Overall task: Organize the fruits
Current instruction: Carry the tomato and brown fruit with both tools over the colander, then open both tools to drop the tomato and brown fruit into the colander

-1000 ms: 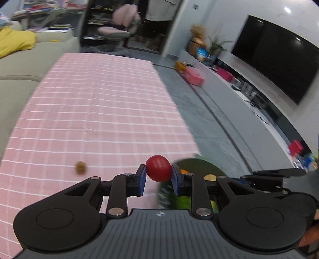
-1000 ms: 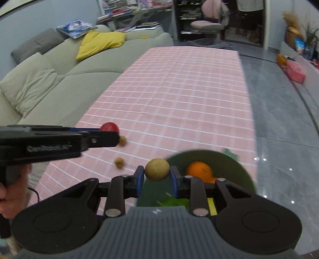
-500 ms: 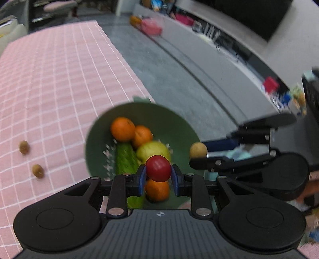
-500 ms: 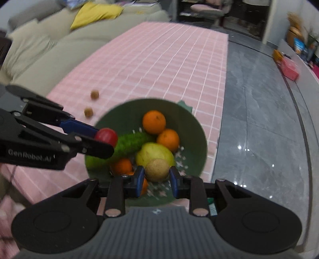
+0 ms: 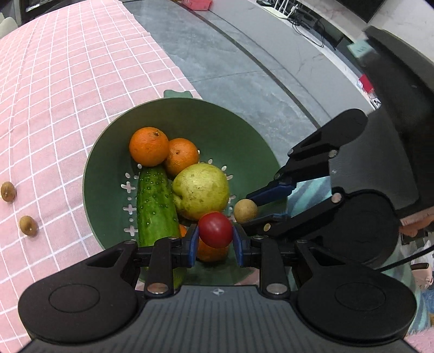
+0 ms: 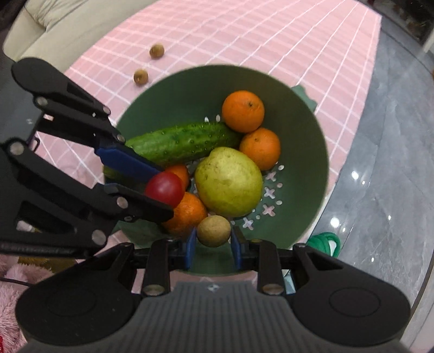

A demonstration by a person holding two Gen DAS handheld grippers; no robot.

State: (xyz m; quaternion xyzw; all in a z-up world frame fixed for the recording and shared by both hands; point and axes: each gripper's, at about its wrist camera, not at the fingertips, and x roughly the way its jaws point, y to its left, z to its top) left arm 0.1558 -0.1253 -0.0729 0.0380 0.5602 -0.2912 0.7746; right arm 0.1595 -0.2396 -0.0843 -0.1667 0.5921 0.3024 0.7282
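Left wrist view first: we see the left gripper [image 5: 215,243] clamped tight on a small red tomato [image 5: 215,229], its blue pads pressed on both sides, held above the near side of the green colander bowl [image 5: 244,135]. From our right wrist view, the right gripper [image 6: 213,245] is closed just as firmly on a round tan longan [image 6: 213,230], which hangs over the bowl's near edge. We note that the two held fruits sit close to each other, the tomato just beside the longan and slightly apart from it.

Inside the bowl we count two oranges [image 5: 148,146] touching each other at the far side, a cucumber [image 5: 156,206] lying lengthwise beside a large yellow-green pear [image 5: 200,191], and another orange [image 6: 187,214] partly hidden beneath the tomato. We see white cross-shaped drain holes in the bowl's floor.

Beyond the bowl, we find two more loose longans [image 5: 28,225] lying on the pink checked tablecloth [image 5: 67,81], near each other and well apart from the bowl. Grey polished floor [image 5: 244,68] runs along the table's far side, and a beige sofa [image 6: 54,21] borders the cloth in the right wrist view.
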